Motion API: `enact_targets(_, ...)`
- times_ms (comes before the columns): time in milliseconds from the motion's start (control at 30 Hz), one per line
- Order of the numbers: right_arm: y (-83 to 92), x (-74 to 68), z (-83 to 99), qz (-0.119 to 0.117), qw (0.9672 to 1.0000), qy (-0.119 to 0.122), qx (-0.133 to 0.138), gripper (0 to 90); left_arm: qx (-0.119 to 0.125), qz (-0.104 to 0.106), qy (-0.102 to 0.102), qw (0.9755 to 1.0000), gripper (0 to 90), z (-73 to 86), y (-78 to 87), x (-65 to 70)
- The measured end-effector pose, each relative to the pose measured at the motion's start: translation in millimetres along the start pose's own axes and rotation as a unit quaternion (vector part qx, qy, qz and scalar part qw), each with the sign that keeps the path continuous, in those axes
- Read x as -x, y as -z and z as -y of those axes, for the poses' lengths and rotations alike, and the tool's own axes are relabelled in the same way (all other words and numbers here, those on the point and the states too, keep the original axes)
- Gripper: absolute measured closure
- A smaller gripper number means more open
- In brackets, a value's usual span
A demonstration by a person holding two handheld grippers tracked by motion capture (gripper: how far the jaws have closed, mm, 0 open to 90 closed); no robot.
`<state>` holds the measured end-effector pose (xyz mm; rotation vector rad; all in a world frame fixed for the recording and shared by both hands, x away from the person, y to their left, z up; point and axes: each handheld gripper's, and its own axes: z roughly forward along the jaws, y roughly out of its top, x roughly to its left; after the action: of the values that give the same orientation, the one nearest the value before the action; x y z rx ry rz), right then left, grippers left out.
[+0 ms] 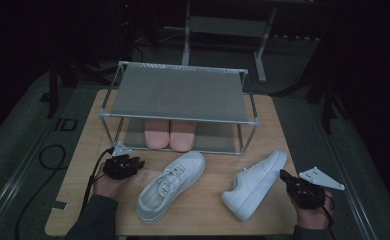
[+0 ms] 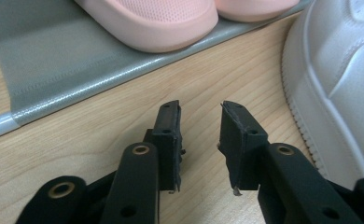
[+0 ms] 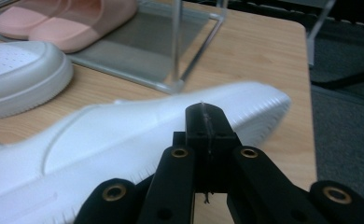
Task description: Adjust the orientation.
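Two white sneakers lie on the wooden table (image 1: pixel 88 150): one (image 1: pixel 170 185) at the middle, the other (image 1: pixel 255 182) to its right. My left gripper (image 1: pixel 133 162) (image 2: pixel 199 112) rests low on the table left of the middle sneaker (image 2: pixel 339 84), jaws open with nothing between them. My right gripper (image 1: pixel 283 174) (image 3: pixel 203 109) hovers by the heel side of the right sneaker (image 3: pixel 101 140), jaws shut together and holding nothing. The right sneaker looks blurred behind the jaws.
A metal shoe rack (image 1: pixel 178 92) with a grey fabric top stands at the back of the table. A pair of pink slippers (image 1: pixel 170 134) (image 2: pixel 157 23) (image 3: pixel 63 21) sits on its lower shelf. Dark floor and a frame lie beyond.
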<state>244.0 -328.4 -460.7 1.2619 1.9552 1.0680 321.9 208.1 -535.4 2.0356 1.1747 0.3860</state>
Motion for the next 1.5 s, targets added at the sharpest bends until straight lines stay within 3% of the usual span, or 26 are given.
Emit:
enact_targets(233,-18.4,-6.1,-4.8,-0.009,0.9998,0.01,-0.015,89.9,-0.005,0.008,-0.003,1.0,65.9,1.7,-4.6,4.5)
enact_targets(400,-20.4,-4.3,-1.5,-0.015,0.9998,0.0,-0.014,90.0,-0.013,0.009,-0.004,0.9999,65.2,2.7,-7.5,4.8)
enact_targets(467,-18.1,-4.3,0.2,-0.01,0.9999,0.004,-0.013,90.0,-0.015,0.011,-0.005,0.9998,64.9,2.9,-7.9,5.8)
enact_targets(700,2.9,7.7,18.3,-0.002,0.9996,-0.029,-0.004,90.0,-0.02,0.016,-0.005,0.9997,64.0,3.3,-9.9,7.1)
enact_targets(933,14.4,18.2,32.5,-0.002,0.999,-0.044,-0.005,90.0,-0.027,0.019,-0.007,0.9994,63.7,2.7,-12.2,9.0)
enact_targets(1167,15.9,21.0,36.7,-0.006,0.9989,-0.047,0.0,90.0,-0.031,0.021,-0.008,0.9993,63.4,2.9,-13.0,9.0)
enact_targets(1333,15.6,19.8,34.1,-0.001,0.9994,-0.032,-0.01,90.0,-0.031,0.022,-0.008,0.9992,63.1,3.1,-12.6,9.1)
enact_targets(1500,19.5,23.6,39.5,0.0,0.9989,-0.044,-0.016,90.0,-0.037,0.024,-0.009,0.999,63.0,3.2,-14.5,9.0)
